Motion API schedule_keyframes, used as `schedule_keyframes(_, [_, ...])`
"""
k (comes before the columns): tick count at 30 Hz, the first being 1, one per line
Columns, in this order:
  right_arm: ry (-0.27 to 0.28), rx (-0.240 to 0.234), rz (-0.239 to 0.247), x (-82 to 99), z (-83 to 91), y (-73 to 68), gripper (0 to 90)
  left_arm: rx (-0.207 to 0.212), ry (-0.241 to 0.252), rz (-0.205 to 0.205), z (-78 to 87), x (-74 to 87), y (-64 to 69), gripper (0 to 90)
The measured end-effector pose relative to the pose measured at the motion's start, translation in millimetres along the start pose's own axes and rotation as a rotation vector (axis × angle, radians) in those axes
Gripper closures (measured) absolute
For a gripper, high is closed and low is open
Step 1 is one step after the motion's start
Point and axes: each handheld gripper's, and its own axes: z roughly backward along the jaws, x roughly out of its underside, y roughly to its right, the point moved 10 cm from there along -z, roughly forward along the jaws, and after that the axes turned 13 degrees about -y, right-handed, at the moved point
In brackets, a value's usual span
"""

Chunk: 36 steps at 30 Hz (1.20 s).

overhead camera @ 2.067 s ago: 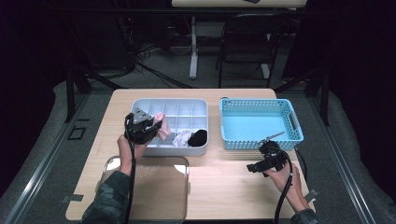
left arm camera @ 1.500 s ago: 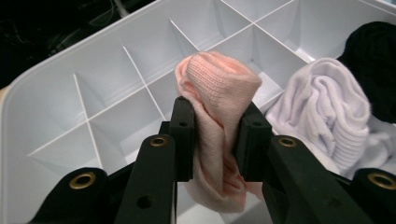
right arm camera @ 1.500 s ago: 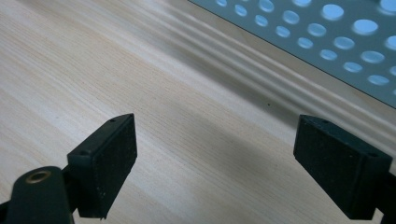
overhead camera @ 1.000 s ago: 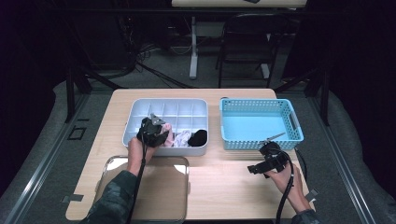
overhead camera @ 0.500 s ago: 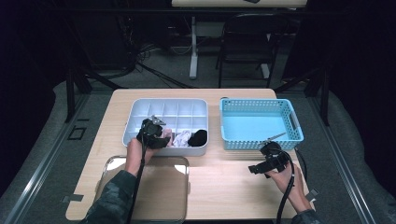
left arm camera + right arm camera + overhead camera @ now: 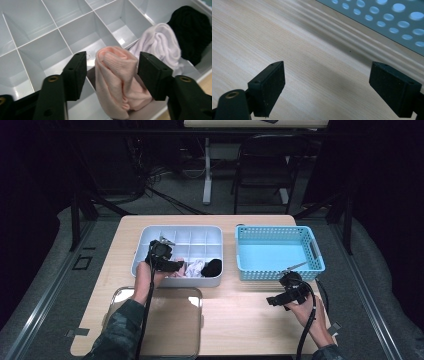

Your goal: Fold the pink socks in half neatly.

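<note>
Since a second ago my left tongs have been opening around the rolled pale pink sock, now loose in a front compartment of the grey divided plastic organiser (probably released). Right tongs wait wide open, empty, over the wooden tabletop.

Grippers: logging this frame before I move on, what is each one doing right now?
Left gripper: jaws just been opening, pink sock between them, left pad clear.
Right gripper: open above the table.
</note>
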Motion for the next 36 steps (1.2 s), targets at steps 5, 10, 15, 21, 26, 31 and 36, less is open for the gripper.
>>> schedule_keyframes(5, [-0.008,-0.009,-0.004,0.5,-1.1,-0.3,12.7,0.024,-0.009,-0.008,-2.9,2.7,2.5,66.1])
schedule_keyframes(10, [-0.012,-0.003,0.0,1.0,-1.8,-0.1,12.7,0.022,-0.049,-0.039,-11.0,9.2,9.5,73.8])
schedule_keyframes(15, [-0.005,-0.009,-0.001,0.7,-1.7,-0.6,12.8,0.013,-0.08,-0.05,-13.8,11.8,10.4,76.1])
schedule_keyframes(21, [-0.011,0.005,0.004,1.2,-1.2,0.6,13.0,0.011,-0.097,-0.046,-19.6,14.3,9.6,76.8])
schedule_keyframes(26, [-0.009,-0.001,0.005,1.0,-1.4,-0.3,13.2,0.006,-0.108,-0.048,-23.7,14.6,9.0,76.6])
schedule_keyframes(31, [-0.016,0.002,0.004,1.5,-1.9,0.5,13.3,0.014,-0.078,-0.043,-21.3,12.3,7.4,69.9])
schedule_keyframes(36, [-0.013,0.002,0.002,1.4,-1.6,1.3,13.2,0.022,-0.046,-0.024,-14.5,9.5,6.9,49.3])
